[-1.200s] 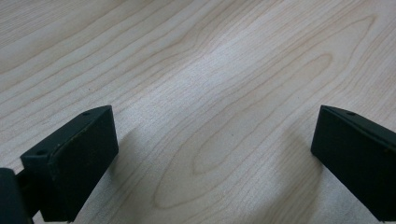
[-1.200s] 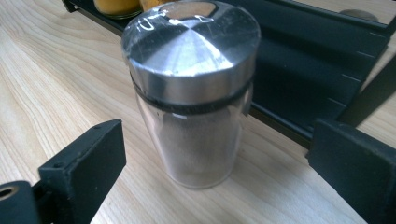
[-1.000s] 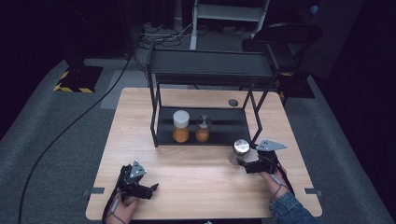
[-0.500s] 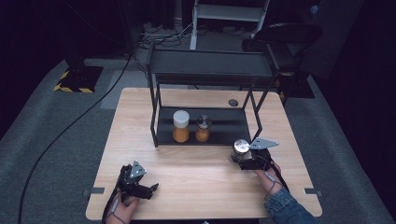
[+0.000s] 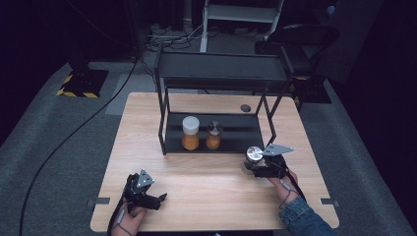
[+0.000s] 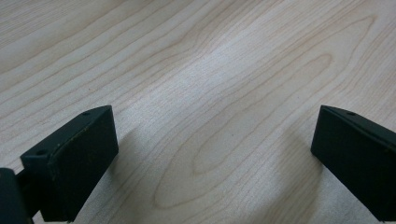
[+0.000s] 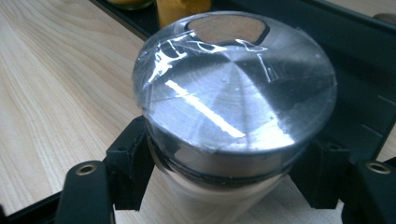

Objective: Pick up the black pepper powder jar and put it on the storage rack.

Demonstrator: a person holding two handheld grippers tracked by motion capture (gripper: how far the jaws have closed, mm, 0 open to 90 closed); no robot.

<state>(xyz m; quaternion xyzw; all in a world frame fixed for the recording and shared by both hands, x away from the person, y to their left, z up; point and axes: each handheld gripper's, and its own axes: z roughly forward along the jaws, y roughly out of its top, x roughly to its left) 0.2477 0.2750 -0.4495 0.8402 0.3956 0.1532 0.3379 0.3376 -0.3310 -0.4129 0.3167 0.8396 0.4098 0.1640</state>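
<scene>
Jaws of the right gripper [image 7: 224, 172] had just been closed on the jar [image 7: 233, 98] beside the rack [image 5: 216, 140], while the left gripper [image 6: 210, 158] was held open over the table [image 6: 210, 70].

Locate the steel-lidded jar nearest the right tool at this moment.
In the high view the steel-lidded jar stands on the table's right side, just in front of the black rack, clamped between the right tool's jaws.
</scene>
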